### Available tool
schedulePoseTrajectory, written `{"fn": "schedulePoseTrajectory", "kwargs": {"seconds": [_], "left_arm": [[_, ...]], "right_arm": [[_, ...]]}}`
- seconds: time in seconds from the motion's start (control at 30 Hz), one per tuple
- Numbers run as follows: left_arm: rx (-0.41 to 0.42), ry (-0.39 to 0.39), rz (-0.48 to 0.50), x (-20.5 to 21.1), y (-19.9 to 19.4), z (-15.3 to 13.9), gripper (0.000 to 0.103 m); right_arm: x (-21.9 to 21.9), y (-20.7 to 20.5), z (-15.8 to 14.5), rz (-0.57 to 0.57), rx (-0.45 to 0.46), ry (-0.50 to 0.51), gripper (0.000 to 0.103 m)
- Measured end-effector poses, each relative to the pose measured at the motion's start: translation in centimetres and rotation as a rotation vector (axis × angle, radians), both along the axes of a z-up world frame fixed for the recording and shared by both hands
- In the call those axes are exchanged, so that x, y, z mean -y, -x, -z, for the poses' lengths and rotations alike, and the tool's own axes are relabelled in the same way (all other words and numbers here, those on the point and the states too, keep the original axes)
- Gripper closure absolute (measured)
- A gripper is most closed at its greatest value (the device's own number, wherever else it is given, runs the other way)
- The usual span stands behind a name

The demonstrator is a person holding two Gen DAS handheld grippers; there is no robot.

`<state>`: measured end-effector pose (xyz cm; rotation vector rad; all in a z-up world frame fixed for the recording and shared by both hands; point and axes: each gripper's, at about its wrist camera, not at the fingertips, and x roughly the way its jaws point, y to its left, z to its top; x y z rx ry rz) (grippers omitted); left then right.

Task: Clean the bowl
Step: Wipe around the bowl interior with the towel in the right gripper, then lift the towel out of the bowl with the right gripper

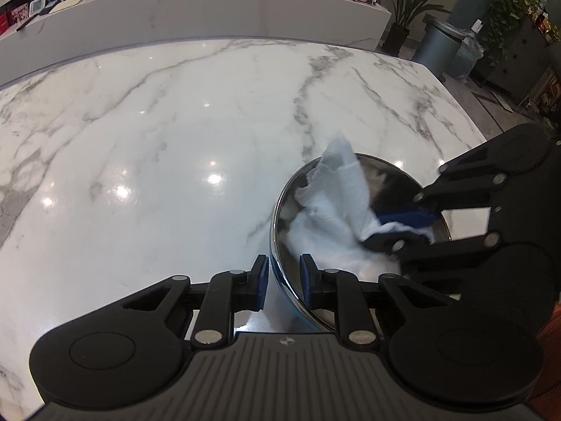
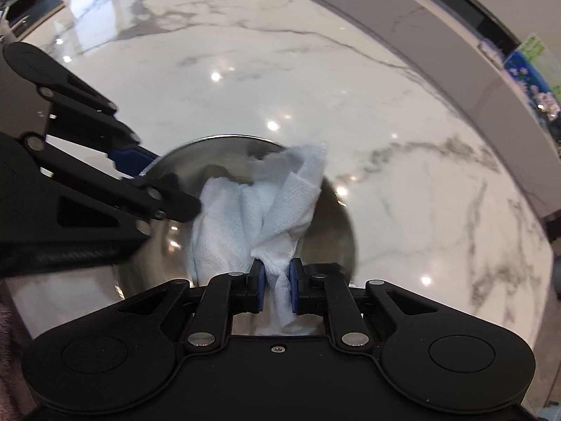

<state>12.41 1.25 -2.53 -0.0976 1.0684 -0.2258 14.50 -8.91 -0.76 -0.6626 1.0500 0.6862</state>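
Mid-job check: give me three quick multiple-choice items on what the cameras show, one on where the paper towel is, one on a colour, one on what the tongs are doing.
1. Where is most of the paper towel?
A. Inside the bowl
B. Flat on the counter
C. On the floor

2. What colour are the pads on the tongs?
A. Red
B. Blue
C. Green

3. What are the left tongs doing?
A. Hanging open above the counter
B. Clamped on the bowl's rim
C. Holding the paper towel

Answers: 1 A, the towel is bunched within the metal wall, pinched by the right tongs. 2 B, blue pads show in both views. 3 B, one pad sits outside the rim, one inside.
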Motion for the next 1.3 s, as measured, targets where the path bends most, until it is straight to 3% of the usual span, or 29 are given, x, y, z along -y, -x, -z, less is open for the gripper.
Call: {"fn": "schedulePoseTrajectory", "kwargs": {"seconds": [0.17, 0.47, 0.9, 1.3], "left_arm": [[-0.002, 0.010, 0.007, 0.1, 0.1, 0.0, 0.085], [0.005, 0.010, 0.010, 0.0, 0.0, 0.1, 0.085], [0.008, 0.002, 0.027, -0.1, 0.0, 0.0, 0.085], [0.000, -0.026, 0.029, -0.1, 0.1, -0.1, 0.084]], "right_arm": [[0.3, -0.2, -1.1, 0.009, 0.051, -0.012, 0.092], [0.2, -1.3, 0.2, 0.047, -0.034, -0.093, 0.092], [-0.3, -0.9, 0.5, -0.030, -0.060, -0.163, 0.092], [0.7, -0.4, -1.4, 0.030, 0.111, -0.138, 0.094]]}}
